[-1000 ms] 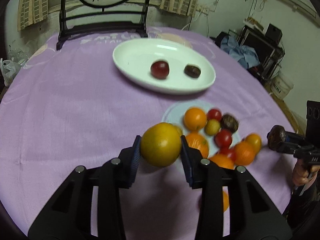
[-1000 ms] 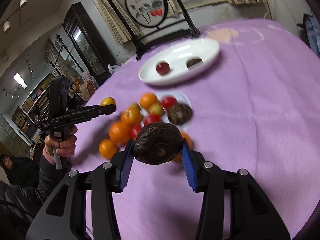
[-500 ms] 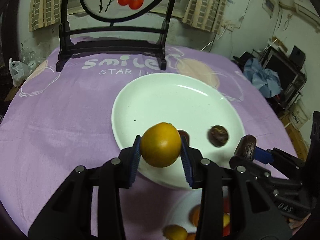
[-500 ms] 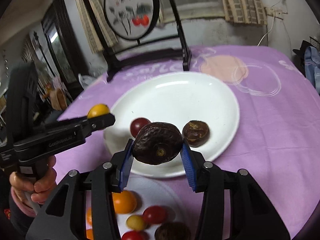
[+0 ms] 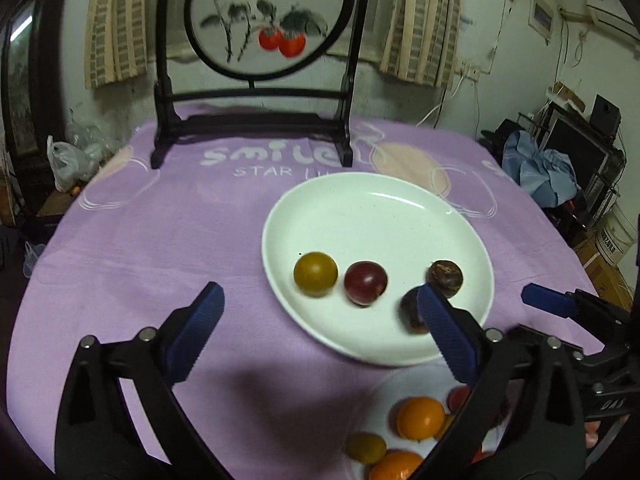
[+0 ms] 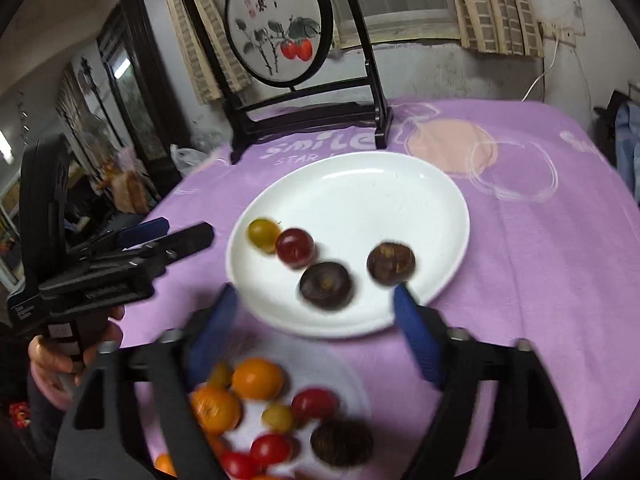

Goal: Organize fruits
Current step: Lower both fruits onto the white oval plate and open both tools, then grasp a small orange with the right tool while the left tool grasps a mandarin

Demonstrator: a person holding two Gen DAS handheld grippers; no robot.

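Observation:
A large white plate (image 5: 380,224) (image 6: 360,196) holds a yellow fruit (image 5: 315,274) (image 6: 263,233), a red one (image 5: 365,289) (image 6: 294,245) and two dark brown ones (image 5: 445,274) (image 6: 326,280). My left gripper (image 5: 318,289) hovers at the plate's near left edge, jaws opening wide, nothing between the pads. My right gripper (image 6: 316,298) hangs over the plate's near rim, jaws also opening, empty, with the dark fruit lying just beyond it. A smaller plate (image 6: 344,372) under the grippers carries a pile of orange, red and yellow fruits (image 6: 258,380) (image 5: 420,418).
A round painted screen on a black stand (image 5: 260,20) stands at the back of the purple tablecloth (image 5: 160,240). A hand (image 6: 60,364) holds the left gripper's handle. A plastic bag (image 5: 68,160) and room clutter (image 5: 560,168) lie beyond the table's edges.
Both grippers went from shut on a fruit to wide open. The yellow fruit and the dark brown fruit now lie on the large white plate. Both hands moved forward over that plate.

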